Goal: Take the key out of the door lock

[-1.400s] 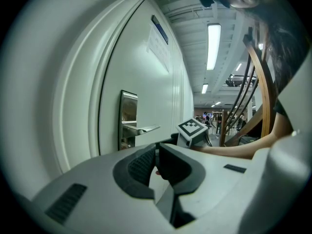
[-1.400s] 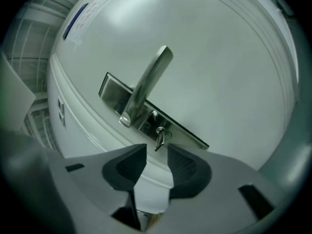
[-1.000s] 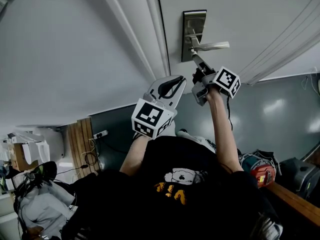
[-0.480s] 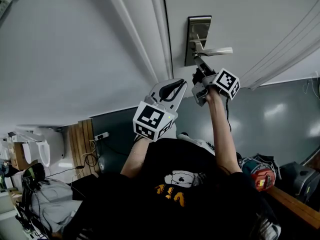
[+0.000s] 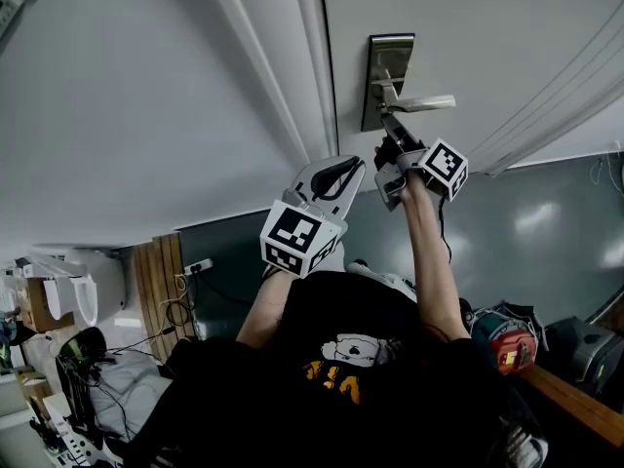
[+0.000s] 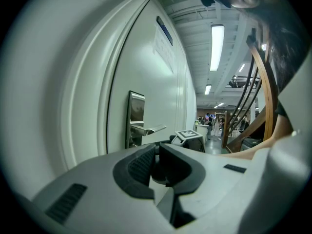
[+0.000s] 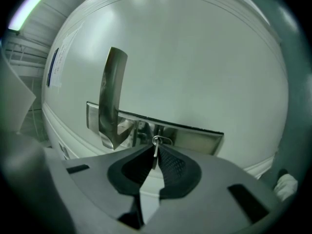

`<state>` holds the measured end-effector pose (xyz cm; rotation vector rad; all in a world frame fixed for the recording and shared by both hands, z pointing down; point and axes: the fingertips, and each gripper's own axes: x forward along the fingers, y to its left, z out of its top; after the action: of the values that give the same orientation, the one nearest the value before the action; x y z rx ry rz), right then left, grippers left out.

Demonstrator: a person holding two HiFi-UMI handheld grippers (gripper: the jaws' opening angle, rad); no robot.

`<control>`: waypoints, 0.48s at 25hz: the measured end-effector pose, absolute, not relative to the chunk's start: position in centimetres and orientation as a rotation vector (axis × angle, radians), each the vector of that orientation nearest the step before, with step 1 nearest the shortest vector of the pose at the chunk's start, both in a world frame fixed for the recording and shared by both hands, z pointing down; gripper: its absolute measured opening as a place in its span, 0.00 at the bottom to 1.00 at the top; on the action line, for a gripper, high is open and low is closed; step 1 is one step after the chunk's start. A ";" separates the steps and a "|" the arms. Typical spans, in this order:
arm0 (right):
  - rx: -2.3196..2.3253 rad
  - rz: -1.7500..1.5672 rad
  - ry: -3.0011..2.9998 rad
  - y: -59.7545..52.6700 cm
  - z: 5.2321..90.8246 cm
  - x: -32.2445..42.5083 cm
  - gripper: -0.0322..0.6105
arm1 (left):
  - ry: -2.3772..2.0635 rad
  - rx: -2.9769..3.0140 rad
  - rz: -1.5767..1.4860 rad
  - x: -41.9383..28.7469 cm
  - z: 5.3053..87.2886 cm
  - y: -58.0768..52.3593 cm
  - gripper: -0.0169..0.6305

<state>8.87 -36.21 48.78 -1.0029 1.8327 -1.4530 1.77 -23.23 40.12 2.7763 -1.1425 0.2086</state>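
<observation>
A small silver key (image 7: 155, 151) with a wire ring stands in the lock, just under the steel lock plate (image 7: 192, 136) and its lever handle (image 7: 111, 101). My right gripper (image 7: 155, 156) is at the lock. Its jaws are closing, and the dark pads pinch the key's flat head between their tips. In the head view the right gripper (image 5: 387, 125) reaches up to the lock plate (image 5: 389, 52) below the handle (image 5: 421, 103) and hides the key. My left gripper (image 5: 345, 164) hangs lower left of it, shut and holding nothing, apart from the door.
The white door (image 5: 507, 27) and its frame (image 5: 310, 66) fill the upper head view. In the left gripper view the lock plate (image 6: 136, 106) and the right gripper's marker cube (image 6: 189, 134) lie ahead. A wooden stair rail (image 6: 265, 96) stands to the right. Bags and cables lie on the floor (image 5: 507, 334).
The head view has shifted a little. The right gripper stays at the lock under the handle, and the left gripper keeps its place below it.
</observation>
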 end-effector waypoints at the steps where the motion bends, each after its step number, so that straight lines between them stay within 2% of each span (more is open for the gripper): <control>1: -1.005 -1.454 1.829 -36.2 48.8 8.9 0.10 | -1.143 2.775 0.207 1.7 40.1 -23.2 0.07; 12: -1.008 -1.485 1.758 -35.8 48.7 8.9 0.09 | -1.165 2.767 0.201 1.1 40.0 -22.8 0.07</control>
<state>8.95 -35.85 48.74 -1.0077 1.7578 -1.4848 1.07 -22.79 39.99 2.7670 -1.1648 0.2012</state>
